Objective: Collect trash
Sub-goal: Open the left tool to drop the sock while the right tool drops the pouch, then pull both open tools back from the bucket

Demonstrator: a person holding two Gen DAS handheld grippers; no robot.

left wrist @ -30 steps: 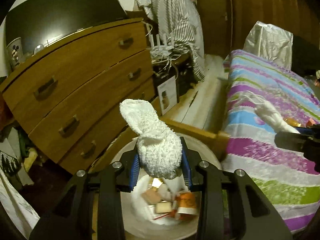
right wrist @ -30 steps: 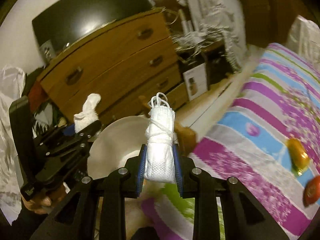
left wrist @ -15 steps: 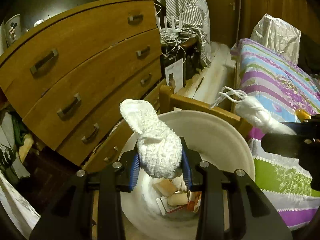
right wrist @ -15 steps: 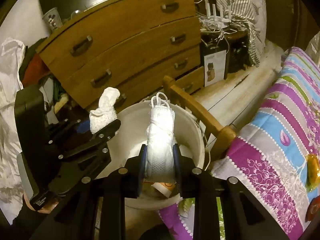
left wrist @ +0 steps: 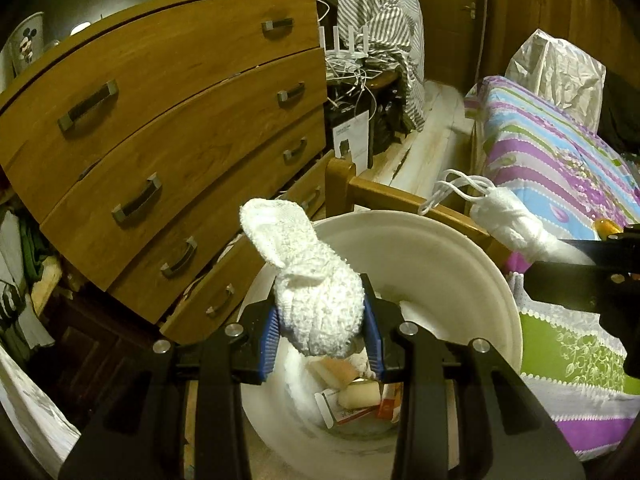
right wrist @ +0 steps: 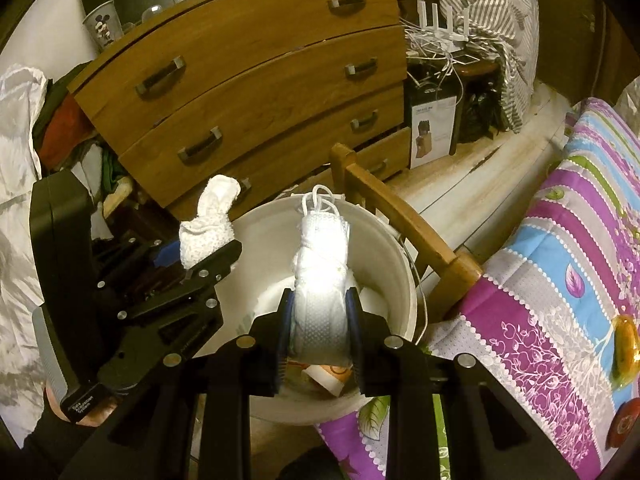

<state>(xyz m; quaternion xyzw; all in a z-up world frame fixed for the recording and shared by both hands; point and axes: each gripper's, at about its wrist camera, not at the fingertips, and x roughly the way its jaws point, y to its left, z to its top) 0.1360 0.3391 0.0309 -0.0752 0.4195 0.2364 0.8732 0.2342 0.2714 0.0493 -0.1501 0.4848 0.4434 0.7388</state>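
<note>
Over the white bin (left wrist: 460, 280), in the left wrist view, the left gripper (left wrist: 320, 332) points down. Its two blue pads squeeze a bumpy white paper wad (left wrist: 312, 292), so the fingers are closed tight on it. The top of the wad sticks up and bends to the left. Down in the bin lie bits of trash (left wrist: 356, 396): small boxes and wrappers. A brown wooden dresser (left wrist: 172, 132) with dark handles stands to the left. A wooden bed frame (left wrist: 400, 200) runs just behind the bin, and a stripy bedspread (left wrist: 560, 168) lies to the right. At the right edge the right gripper (left wrist: 576, 256) comes in, holding a rolled white face mask (left wrist: 516, 228) with loops (left wrist: 452, 188) at its tip. The mask hangs above the bin's rim.

In the right wrist view, the right gripper (right wrist: 320, 320) also points down over the white bin (right wrist: 396, 272). Its blue pads press on both sides of the rolled face mask (right wrist: 324, 272), so it has hold of it with the fingers only a little apart. The mask stands upright. To the left is the left gripper (right wrist: 200, 256) with the paper wad (right wrist: 208, 224), above the bin's left rim. A hand (right wrist: 96, 408) can be seen under it. The two grippers are near each other but apart. The dresser (right wrist: 260, 80) is behind, with a cartoon cup (right wrist: 104, 28) on top. The bedspread (right wrist: 560, 280) fills the right side, and an orange wrapper (right wrist: 626, 344) lies on it.
</note>
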